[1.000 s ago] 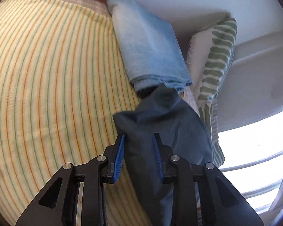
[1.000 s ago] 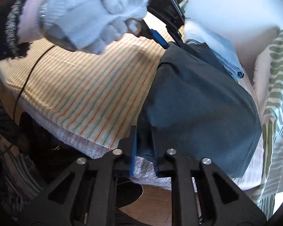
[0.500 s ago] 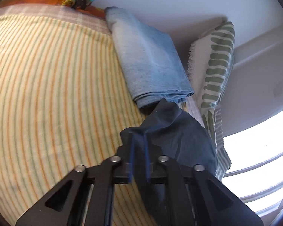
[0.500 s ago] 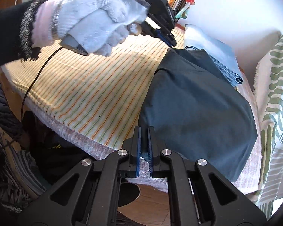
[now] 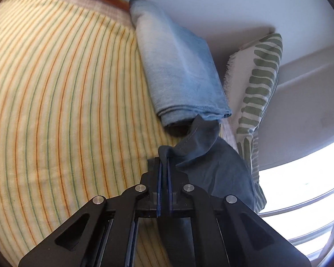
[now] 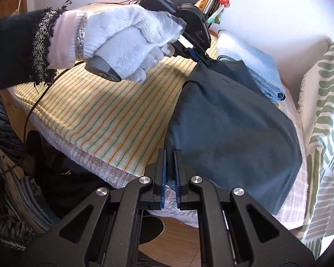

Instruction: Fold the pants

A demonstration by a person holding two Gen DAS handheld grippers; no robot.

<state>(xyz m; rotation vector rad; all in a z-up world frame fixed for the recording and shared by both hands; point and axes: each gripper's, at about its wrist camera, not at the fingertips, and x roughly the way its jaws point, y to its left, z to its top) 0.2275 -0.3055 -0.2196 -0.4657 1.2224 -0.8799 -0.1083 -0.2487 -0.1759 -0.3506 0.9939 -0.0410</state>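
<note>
A striped yellow cover (image 6: 100,115) spreads across the left of the bed. A white-gloved hand (image 6: 122,49) holds the left gripper (image 5: 164,166), whose jaws are clamped on a far corner of the dark blue pants (image 6: 229,133). The right gripper (image 6: 169,162) is pinched tight on the near corner of the same pants at the bed's edge. The pants lie between the two, partly over a folded light blue garment (image 5: 178,66). A green-patterned pillow (image 5: 260,77) stands at the far right.
</note>
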